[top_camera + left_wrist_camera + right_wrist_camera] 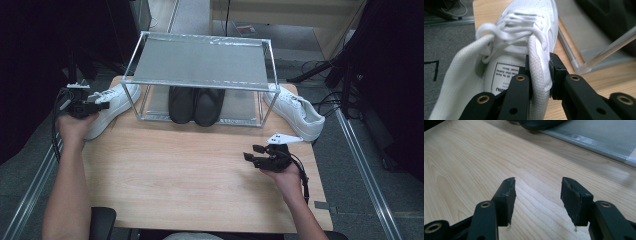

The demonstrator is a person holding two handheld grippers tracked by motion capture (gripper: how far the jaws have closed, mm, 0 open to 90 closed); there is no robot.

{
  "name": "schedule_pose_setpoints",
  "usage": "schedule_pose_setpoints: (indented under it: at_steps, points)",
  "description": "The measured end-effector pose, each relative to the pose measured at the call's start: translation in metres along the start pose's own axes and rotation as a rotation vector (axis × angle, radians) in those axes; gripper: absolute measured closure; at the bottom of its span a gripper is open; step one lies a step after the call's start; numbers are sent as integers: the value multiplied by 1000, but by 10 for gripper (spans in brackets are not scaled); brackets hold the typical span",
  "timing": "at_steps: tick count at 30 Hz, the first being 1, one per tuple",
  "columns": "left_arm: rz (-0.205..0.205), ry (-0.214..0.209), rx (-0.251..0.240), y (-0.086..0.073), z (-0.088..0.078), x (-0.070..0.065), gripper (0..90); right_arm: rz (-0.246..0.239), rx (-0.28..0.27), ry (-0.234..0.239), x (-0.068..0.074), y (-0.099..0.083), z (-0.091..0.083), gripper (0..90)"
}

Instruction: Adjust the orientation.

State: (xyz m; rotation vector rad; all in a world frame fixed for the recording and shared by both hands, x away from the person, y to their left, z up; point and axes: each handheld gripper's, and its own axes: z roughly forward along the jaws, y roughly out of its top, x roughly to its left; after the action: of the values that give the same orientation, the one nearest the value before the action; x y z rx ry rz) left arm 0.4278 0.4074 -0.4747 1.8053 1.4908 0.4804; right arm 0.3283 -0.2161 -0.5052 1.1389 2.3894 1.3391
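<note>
At the table's left edge, the left gripper [540, 75] pinches the padded collar of a white sneaker [107, 107], one jaw inside the shoe and one outside. The sneaker lies just beside the metal shoe rack [200, 75], which shelters a pair of black shoes [196, 104]. The right gripper [537, 200] hovers spread and empty over bare wooden table [190, 170], near a second white sneaker [295, 111].

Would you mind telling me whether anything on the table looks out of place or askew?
The two white sneakers are split up: the left sneaker lies angled beside the rack, the right sneaker angled on its other side. The black shoes sit neatly paired inside.
</note>
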Motion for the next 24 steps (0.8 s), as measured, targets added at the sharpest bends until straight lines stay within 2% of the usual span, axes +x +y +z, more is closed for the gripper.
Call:
schedule_pose_setpoints:
  at_steps: [4, 5, 8, 13, 21, 24]
  points:
    - [-1, 3, 4, 3, -9, -2, 808, -1, 0, 0, 0, 0, 0, 469]
    - [-17, 1, 6, 3, -11, -2, 807, 1, -1, 2, 1, 1, 0, 469]
    - [-31, -1, 6, 5, -16, -4, 808, -1, -3, 2, 1, 1, 0, 469]
    - [-14, -6, 21, 6, -24, -8, 806, -8, -8, 7, 0, 2, 0, 469]
    - [-23, -7, 5, 2, -39, -13, 806, -16, -10, 22, 2, 5, 3, 467]
    - [-10, -5, 3, 0, -47, -17, 805, -19, -5, 28, 3, 7, 5, 466]
